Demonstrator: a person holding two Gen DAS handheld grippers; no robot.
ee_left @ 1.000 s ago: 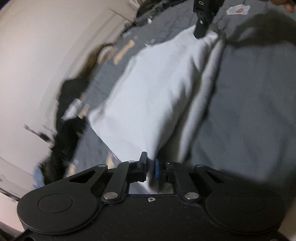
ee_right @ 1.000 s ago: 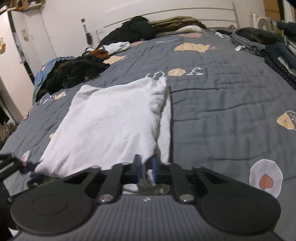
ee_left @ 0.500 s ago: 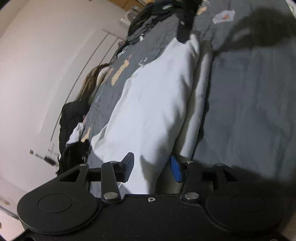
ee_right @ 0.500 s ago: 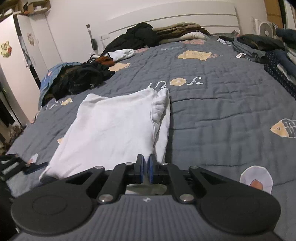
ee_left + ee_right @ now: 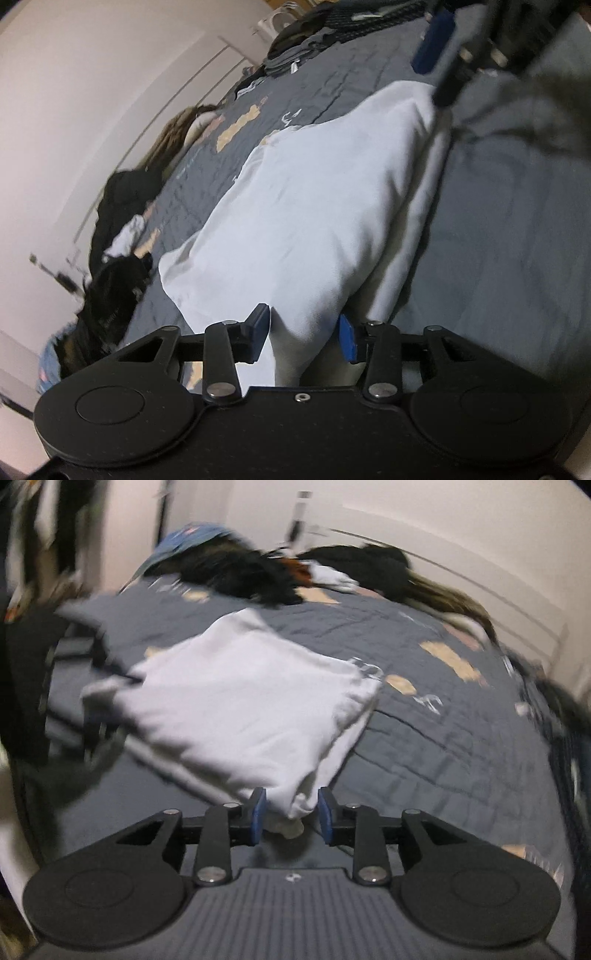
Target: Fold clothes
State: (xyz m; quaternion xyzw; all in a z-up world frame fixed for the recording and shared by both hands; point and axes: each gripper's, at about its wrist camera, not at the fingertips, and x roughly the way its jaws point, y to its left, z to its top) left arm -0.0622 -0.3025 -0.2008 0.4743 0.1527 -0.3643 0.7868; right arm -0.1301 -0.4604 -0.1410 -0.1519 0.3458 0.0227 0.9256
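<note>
Right, both claws spread apart, neither gripping anything. Left gripper (image 5: 303,336) has its blue pads wide, one corner of the folded white garment (image 5: 314,206) sitting loose between the fingers, cloth touching or nearly touching the left pad, clear gap to the right pad. Right gripper (image 5: 288,816) also parted, moderately wide, the opposite corner of the white garment (image 5: 243,705) lying in the gap, not pinched; a bit of cream cloth pokes out under that corner. Garment is folded into a rough rectangle, lying flat on the grey quilted bedspread (image 5: 461,746), a lower layer sticking out along one long edge. Bedspread (image 5: 517,221) has tan patches and pale lettering. In the left view the right gripper (image 5: 437,55) shows at the far corner, blurred, blue pad visible. In the right view the left tool is only a dark smear at the left edge, too blurred to read. Heap of dark clothes (image 5: 266,576) with a blue denim piece (image 5: 192,539) at the far side of the bed by the pale wall (image 5: 443,524); more dark clothing (image 5: 114,258) on the left in the left view. Right view heavily motion blurred
</note>
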